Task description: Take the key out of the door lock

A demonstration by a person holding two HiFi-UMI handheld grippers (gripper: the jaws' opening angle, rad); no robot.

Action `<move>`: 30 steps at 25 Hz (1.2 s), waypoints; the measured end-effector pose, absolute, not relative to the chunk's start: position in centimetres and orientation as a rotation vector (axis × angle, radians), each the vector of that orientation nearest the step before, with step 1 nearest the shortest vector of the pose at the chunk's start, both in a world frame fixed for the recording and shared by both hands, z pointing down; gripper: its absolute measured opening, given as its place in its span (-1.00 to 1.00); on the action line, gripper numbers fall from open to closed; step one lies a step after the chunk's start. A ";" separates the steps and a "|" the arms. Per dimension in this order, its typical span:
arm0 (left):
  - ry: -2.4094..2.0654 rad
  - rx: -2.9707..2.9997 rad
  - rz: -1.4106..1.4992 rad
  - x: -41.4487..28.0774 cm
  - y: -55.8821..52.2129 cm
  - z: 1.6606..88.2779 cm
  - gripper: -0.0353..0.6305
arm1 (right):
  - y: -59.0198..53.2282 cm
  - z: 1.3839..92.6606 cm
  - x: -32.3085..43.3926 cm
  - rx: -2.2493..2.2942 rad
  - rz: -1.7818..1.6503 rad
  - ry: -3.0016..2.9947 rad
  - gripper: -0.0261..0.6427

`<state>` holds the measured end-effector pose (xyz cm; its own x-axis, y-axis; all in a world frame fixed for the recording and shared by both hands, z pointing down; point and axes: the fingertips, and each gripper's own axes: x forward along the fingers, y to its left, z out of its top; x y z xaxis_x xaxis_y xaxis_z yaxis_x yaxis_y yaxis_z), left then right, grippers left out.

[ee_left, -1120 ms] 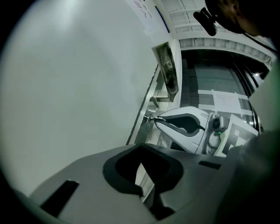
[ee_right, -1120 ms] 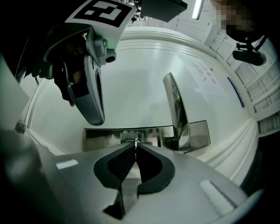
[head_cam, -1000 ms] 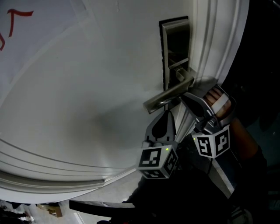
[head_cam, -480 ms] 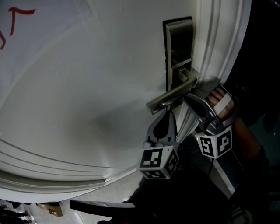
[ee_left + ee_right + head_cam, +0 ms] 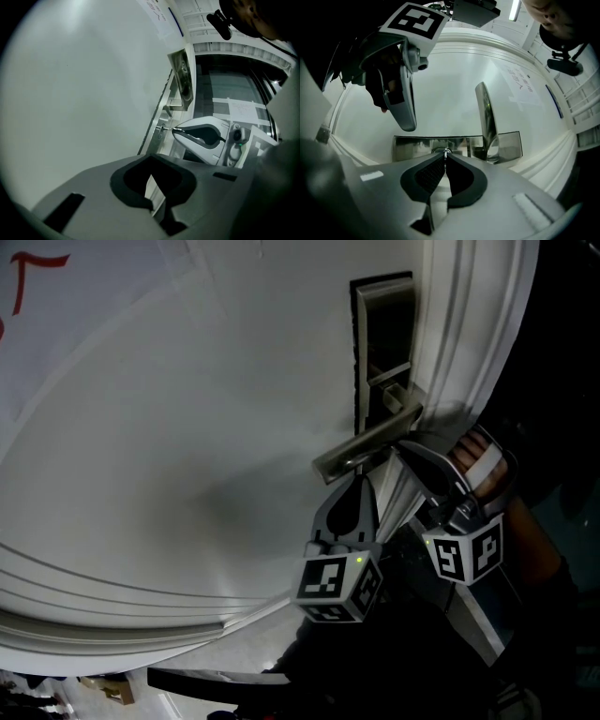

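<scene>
- The left gripper (image 5: 358, 482) has its jaws pressed together with nothing between them. It points up at the underside of the lever handle (image 5: 370, 442) on the white door (image 5: 187, 427).
- The key (image 5: 446, 152) sits well ahead of that gripper and to its right, in the keyhole of the steel lock plate (image 5: 412, 147), below the lever.
- The key is probably light, rigid and smooth metal, so it could slip or twist in a loose pinch. The best place to hold it is the flat bow, squeezed across its faces and pulled straight out along the keyhole.
- Only a thin, bright metal edge of the key shows, standing out from the plate. The head view hides it behind the lever.
- The right gripper (image 5: 446, 155) has its jaws closed on the key, which is pinched at the very tips. The tips lie close against the lock plate.
</scene>
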<state>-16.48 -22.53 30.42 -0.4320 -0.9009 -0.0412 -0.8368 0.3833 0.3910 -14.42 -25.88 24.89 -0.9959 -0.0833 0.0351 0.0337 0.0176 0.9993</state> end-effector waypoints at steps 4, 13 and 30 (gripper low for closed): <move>-2.464 1.578 -0.539 -16.3 -22.7 29.9 -0.90 | -25.7 24.9 -14.4 0.051 -2.158 -2.167 -0.89; -2.469 1.585 -0.536 -15.6 -22.3 29.7 -0.89 | -25.8 24.8 -14.3 0.070 -2.164 -2.157 -0.89; -2.467 1.600 -0.536 -16.0 -22.3 29.1 -0.89 | -25.7 25.0 -14.3 0.083 -2.169 -2.153 -0.89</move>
<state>-15.99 -22.30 29.07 -0.4187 -0.9058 -0.0652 -0.8512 0.3664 0.3758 -14.26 -25.69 24.98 -0.9950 -0.0976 0.0206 0.0213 -0.0064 0.9998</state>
